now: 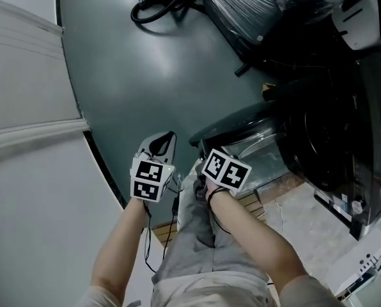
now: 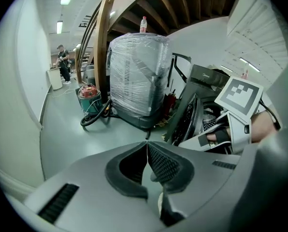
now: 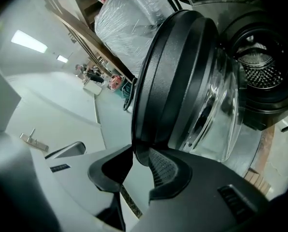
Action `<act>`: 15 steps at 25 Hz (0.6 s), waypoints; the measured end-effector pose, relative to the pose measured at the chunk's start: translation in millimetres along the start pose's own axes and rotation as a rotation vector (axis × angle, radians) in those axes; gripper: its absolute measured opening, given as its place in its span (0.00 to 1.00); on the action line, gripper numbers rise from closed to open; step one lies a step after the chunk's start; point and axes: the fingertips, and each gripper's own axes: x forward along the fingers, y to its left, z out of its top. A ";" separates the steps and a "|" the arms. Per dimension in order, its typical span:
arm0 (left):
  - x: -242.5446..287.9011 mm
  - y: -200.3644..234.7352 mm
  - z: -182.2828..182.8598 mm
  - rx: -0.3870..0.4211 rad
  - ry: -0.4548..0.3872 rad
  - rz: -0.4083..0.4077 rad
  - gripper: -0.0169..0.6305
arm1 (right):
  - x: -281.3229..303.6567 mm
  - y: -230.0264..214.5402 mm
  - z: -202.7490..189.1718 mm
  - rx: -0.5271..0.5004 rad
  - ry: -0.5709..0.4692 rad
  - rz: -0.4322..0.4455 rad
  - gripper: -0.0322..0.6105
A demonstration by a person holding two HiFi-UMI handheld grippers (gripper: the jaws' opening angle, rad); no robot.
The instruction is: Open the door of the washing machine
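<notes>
In the head view, we see the washing machine point(image 1: 334, 133) at 3 o'clock, with its door point(image 1: 241, 130) swung wide open toward the middle of the floor. In the left gripper view, the left gripper point(image 2: 147, 144) is clenched on nothing, its tips touching. In the right gripper view, the right gripper point(image 3: 141, 153) grasps the door's dark rim, and the drum point(image 3: 257, 71) shows at 2 o'clock.

The head view looked steeply down from above onto the grey-green painted floor point(image 1: 152, 75) and the round black washing-machine door point(image 1: 235, 125) with its clear glass bowl. The left gripper view faced that door point(image 2: 185, 115) nearly edge-on from low, some way off. The right gripper view sat hard against the door point(image 3: 182, 71) at its rim. All three shared it.
</notes>
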 end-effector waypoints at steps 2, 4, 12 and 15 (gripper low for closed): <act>0.8 12.9 3.4 -0.013 -0.005 0.016 0.06 | 13.1 13.6 11.2 0.011 -0.010 0.016 0.24; 1.1 25.0 7.7 -0.023 -0.011 0.031 0.06 | 25.6 27.2 22.7 0.004 -0.013 0.034 0.23; 1.3 62.1 21.2 -0.082 -0.027 0.061 0.06 | 48.2 55.9 70.2 -0.157 -0.057 0.058 0.17; 3.6 68.8 21.5 -0.100 -0.027 0.063 0.06 | 52.4 53.5 74.3 -0.159 -0.054 0.054 0.17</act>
